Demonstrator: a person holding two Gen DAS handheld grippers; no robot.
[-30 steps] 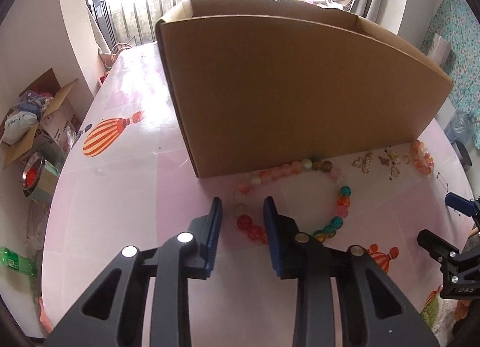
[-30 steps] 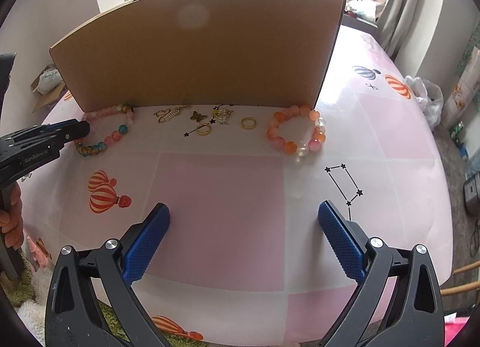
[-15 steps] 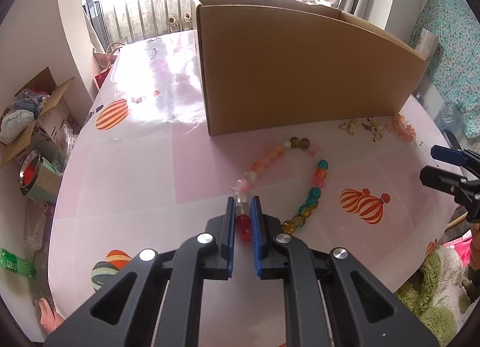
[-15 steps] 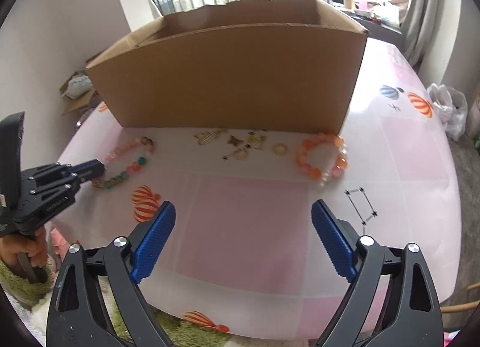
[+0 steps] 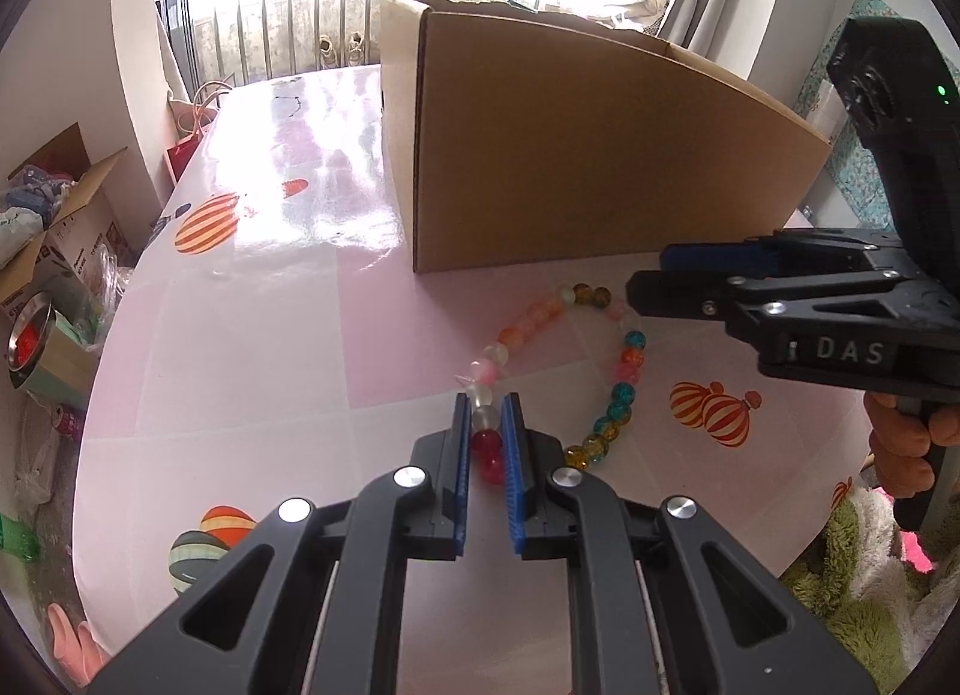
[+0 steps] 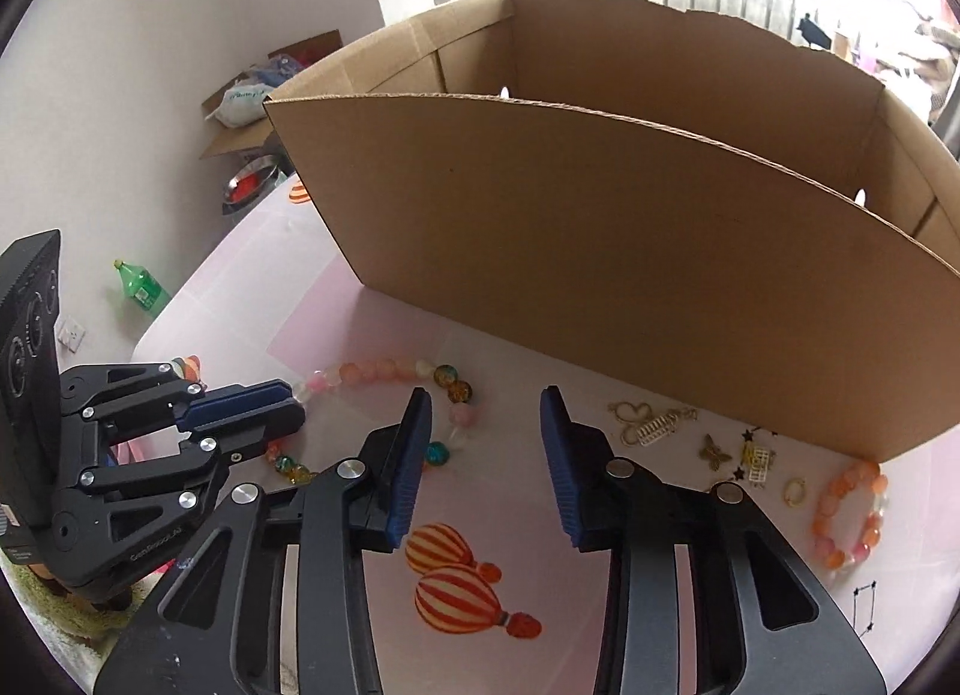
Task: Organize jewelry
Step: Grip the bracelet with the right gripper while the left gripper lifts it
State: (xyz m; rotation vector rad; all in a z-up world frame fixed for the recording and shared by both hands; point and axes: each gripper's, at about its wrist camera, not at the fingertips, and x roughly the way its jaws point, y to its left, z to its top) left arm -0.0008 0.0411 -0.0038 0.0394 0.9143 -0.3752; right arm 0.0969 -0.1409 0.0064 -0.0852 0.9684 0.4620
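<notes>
The left hand-held gripper (image 5: 487, 431) is clamped on the near end of the multicoloured bead bracelet (image 5: 624, 362), a clear and a red bead pinched between its blue pads. The bracelet's loop lies on the pink worktop (image 5: 252, 347) just before the cardboard box (image 5: 588, 155). The right hand-held gripper (image 6: 486, 449) has just been closing; nothing sits between its parted jaws. An orange bracelet (image 6: 849, 515) lies toward the worktop's right edge.
</notes>
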